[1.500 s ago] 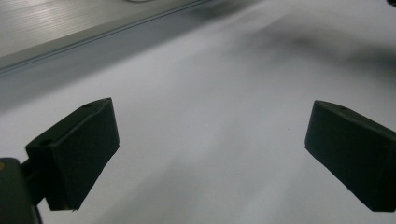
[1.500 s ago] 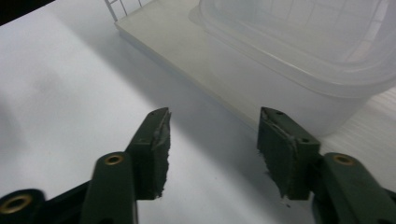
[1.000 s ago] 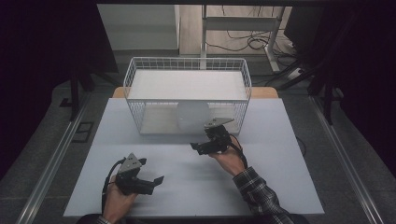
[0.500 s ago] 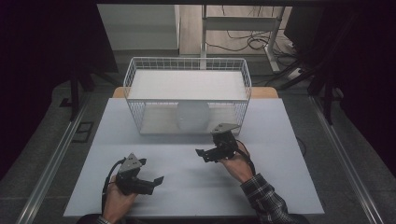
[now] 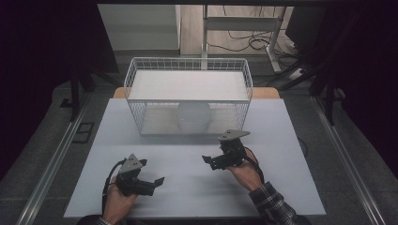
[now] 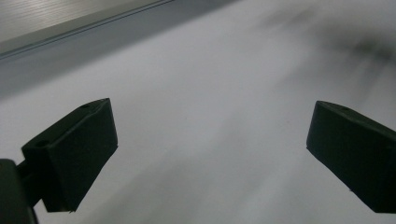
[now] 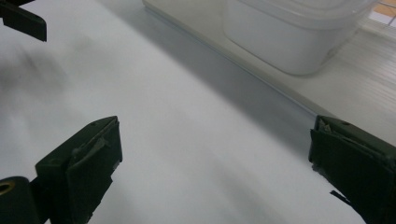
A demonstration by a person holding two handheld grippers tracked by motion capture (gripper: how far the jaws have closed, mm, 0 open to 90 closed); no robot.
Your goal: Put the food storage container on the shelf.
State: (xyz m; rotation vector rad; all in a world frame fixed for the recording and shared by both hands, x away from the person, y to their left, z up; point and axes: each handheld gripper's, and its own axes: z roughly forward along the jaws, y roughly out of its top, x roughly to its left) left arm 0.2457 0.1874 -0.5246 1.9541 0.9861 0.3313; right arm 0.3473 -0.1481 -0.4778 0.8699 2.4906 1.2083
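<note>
While the right gripper [image 5: 210, 161] hovers over the counter [image 5: 291, 140] with nothing in it, its jaws stand wide apart and have just been opening; in the right gripper view [image 7: 210, 168] only bare white surface lies between them. Beyond those jaws, in that view, sits a pale tub [image 7: 299, 32] on the floor of a wire basket [image 7: 373, 88], well clear of the jaw tips. From the high view the same tub [image 5: 194, 116] is a rounded, milky shape standing upright inside the basket [image 5: 187, 64], against its near wall and a little right of its middle. The right gripper is near that wall but apart from it, pointing leftward across the counter.

The left gripper [image 5: 157, 182] rests low near the counter's near edge, well apart from the basket and from the other gripper. Its jaws are likewise spread and empty; the left gripper view [image 6: 210, 154] shows plain white surface between them and a grey strip at the top left. A fingertip of the left gripper [image 7: 23, 18] shows at the top left of the right gripper view.

Each gripper is held by a hand coming in from below; the right one wears a plaid sleeve [image 5: 272, 201].
</note>
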